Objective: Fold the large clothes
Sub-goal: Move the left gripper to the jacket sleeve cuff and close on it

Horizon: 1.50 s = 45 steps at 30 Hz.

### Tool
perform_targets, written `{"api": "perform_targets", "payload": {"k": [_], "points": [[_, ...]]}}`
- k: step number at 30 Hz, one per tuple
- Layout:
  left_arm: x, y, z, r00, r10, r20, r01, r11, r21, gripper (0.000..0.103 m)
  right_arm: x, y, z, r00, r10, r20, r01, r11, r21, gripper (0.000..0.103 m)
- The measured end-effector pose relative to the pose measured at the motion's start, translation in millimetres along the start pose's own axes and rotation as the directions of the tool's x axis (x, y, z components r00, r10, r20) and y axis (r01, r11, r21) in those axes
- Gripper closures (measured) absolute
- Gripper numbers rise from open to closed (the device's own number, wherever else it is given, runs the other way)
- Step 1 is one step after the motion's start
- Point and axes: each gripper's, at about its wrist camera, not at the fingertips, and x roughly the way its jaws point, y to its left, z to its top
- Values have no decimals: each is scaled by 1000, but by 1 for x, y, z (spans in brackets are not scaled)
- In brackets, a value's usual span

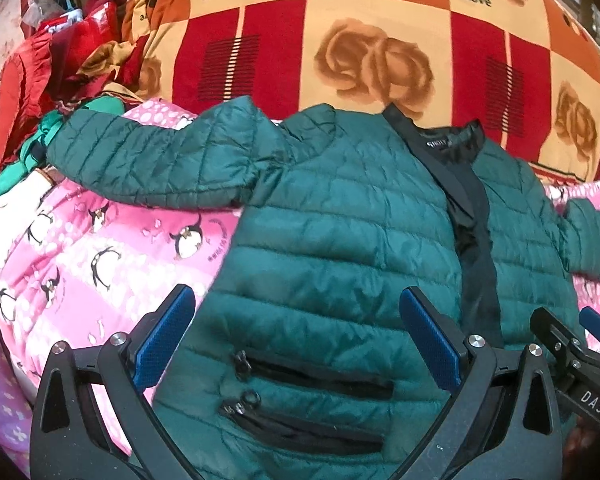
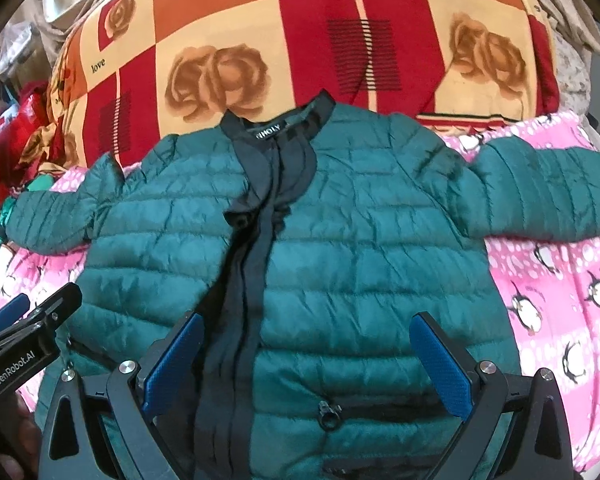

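**So, a puffy green jacket waits for its first fold**

So here we see the green jacket lying flat with its front up on the pink penguin blanket. Its collar is at the far side and its bottom edge is near us. The black zipper strip runs down the middle. One sleeve goes out to the left and the other sleeve goes out to the right. No fold is made yet, we think.

We think the jacket is light and squishy, full of soft stuffing. The shiny cloth looks slippery, so it may slide out of a weak pinch. It will also puff back up after we press it. A good place to hold is the end of a sleeve or the bottom corner, where the cloth is thinner. A stitched line would give a better bite than a fat puffy part.

Our left gripper hangs over the near left part of the jacket, above the two pocket zippers. Its jaws are wide apart and hold nothing. Our right gripper hangs over the near middle, by the zipper strip. Its jaws are wide apart too.

Past the collar lies a big red and orange quilt with roses. At the far left sits a pile of red clothes.
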Motion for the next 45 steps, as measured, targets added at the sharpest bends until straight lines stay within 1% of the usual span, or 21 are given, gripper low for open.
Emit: {"api": "perform_targets", "payload": {"k": [5,11,14,19,23,26,28,29,30,35,39,42,44,45], "points": [[5,17,22,1000,28,8,-28,999,-22,1,8,6,20,1000,-4,8,4,1000,-15,0],[21,42,47,1000,-3,-16,2,997,-83,1,26,19,38,1000,-5,7,5,999,-31,0],[27,52,56,1000,-7,-17,6,996,-90,1,35,24,44,1000,-9,1,9,999,-38,0],[39,87,69,1000,27,-10,-28,993,-119,1,45,26,47,1000,10,-14,-11,999,-32,0],[50,126,76,998,68,-12,-69,982,-177,1,54,29,48,1000,12,-28,-13,999,-37,0],[59,159,80,993,120,-14,-120,966,-228,1,61,31,47,999,8,-41,-10,999,-46,0],[66,180,84,986,165,-17,-163,952,-257,1,64,31,46,999,9,-46,-11,999,-46,0],[71,192,86,979,201,-30,-202,943,-266,1,64,32,45,999,12,-46,-14,999,-45,0],[76,200,88,974,222,-37,-224,936,-272,1,65,31,44,999,15,-51,-17,999,-43,0],[94,240,98,956,290,-44,-289,906,-311,1,74,34,38,996,10,-83,-14,998,-58,0],[106,272,108,949,312,-47,-307,879,-366,1,79,38,34,995,5,-103,-13,997,-77,0],[114,298,117,952,302,-36,-288,857,-427,1,78,40,32,995,5,-104,-14,996,-84,0],[120,312,122,955,292,-42,-279,844,-458,1,78,42,31,994,8,-109,-17,996,-84,0],[125,321,124,958,283,-49,-271,833,-483,1,78,42,31,994,9,-109,-18,996,-83,0]]}}
